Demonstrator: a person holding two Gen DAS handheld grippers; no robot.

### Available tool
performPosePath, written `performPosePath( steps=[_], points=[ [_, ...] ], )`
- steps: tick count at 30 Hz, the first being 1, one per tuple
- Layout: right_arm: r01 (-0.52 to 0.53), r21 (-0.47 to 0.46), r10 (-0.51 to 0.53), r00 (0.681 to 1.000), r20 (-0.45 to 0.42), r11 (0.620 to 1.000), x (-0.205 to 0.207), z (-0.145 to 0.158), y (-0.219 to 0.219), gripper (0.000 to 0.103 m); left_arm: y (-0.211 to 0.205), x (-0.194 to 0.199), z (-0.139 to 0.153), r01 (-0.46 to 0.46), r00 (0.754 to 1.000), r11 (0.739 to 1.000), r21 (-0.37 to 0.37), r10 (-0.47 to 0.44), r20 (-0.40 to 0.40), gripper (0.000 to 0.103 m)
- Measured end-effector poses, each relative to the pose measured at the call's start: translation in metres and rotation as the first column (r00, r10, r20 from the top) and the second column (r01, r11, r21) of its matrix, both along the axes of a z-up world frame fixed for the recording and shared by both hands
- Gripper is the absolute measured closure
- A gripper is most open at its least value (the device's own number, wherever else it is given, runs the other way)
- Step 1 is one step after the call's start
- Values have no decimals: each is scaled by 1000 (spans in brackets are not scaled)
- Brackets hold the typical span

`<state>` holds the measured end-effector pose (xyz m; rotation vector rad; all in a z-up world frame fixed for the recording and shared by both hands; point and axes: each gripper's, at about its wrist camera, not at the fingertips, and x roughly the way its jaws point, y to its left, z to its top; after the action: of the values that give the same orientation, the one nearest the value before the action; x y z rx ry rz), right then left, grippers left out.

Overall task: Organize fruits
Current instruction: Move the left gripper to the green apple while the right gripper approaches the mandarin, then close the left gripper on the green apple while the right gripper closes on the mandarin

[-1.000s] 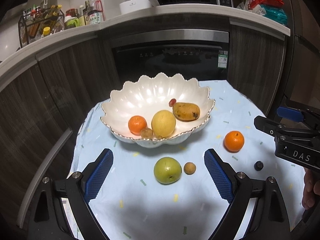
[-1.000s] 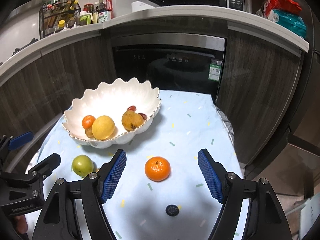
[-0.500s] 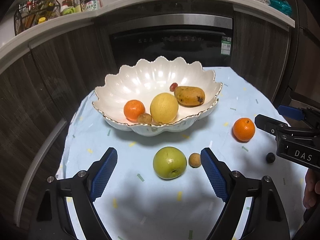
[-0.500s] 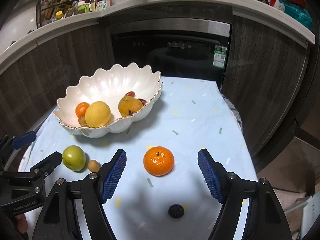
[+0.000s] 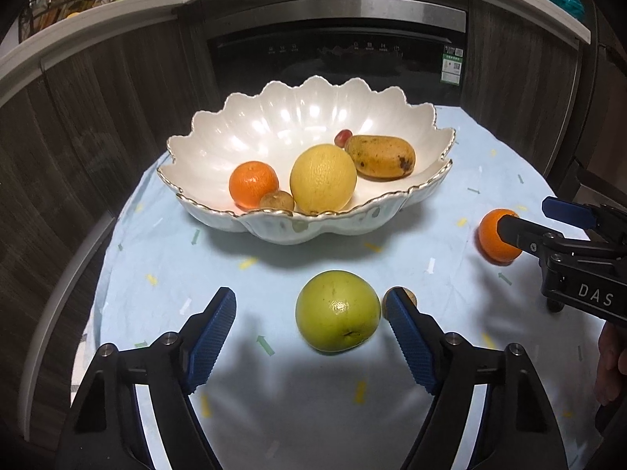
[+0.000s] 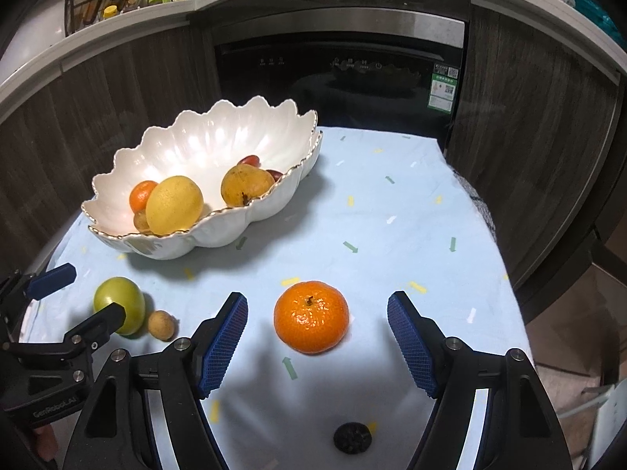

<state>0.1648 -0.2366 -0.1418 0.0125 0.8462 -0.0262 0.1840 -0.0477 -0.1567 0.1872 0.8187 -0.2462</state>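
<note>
The left gripper (image 5: pixel 309 331), fingers spread, brackets the green apple (image 5: pixel 337 310) lying near the bowl (image 5: pixel 439 192); it should centre before closing, since the right pad probably touches the small brown fruit (image 6: pixel 160 325). The right gripper (image 6: pixel 317 338), also spread, frames the tangerine (image 6: pixel 310 316).

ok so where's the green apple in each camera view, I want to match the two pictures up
Left wrist view: the green apple sits low and centre, between the open left tool's fingers, nearer the right one.
Right wrist view: it lies at the far left edge, partly behind the left tool's fingertip.
Shared landmark: the white scalloped bowl, beyond the apple in both.
</note>
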Motion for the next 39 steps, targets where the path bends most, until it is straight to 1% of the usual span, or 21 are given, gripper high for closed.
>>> performPosePath(
  steps=[2,11,14,16,18,19,22,24,32,39],
  points=[
    [1,3,-1,1000,-7,1000,3,-3,0,28,-1,2,-4,8,1000,1000,3,-8,-9,28],
    [-2,19,3,999,-38,1000,13,-15,-2,30,-4,7,-12,29,999,999,-20,-30,-42,31],
    [-3,25,4,998,-55,1000,16,-19,-2,35,-5,9,-14,35,998,999,-31,-37,-52,35],
    [-1,34,4,997,-73,999,19,-23,-3,42,-6,10,-15,37,998,999,-34,-39,-57,39],
    [3,44,1,996,-85,999,20,-26,-4,46,-7,11,-17,41,997,999,-35,-44,-70,46],
    [4,45,0,996,-89,999,20,-28,-5,49,-7,12,-18,42,996,998,-36,-45,-76,48],
    [-4,52,9,995,-99,999,22,-31,-4,54,-7,13,-20,42,995,998,-39,-46,-85,51],
    [-8,51,13,995,-98,999,21,-31,-2,54,-7,13,-21,48,995,998,-45,-52,-88,54],
    [-7,59,12,995,-97,998,20,-29,-3,56,-6,11,-19,41,995,998,-53,-46,-93,54],
    [-14,59,19,997,-78,998,15,-18,0,56,-3,5,-10,34,996,998,-58,-38,-76,54]
  ],
)
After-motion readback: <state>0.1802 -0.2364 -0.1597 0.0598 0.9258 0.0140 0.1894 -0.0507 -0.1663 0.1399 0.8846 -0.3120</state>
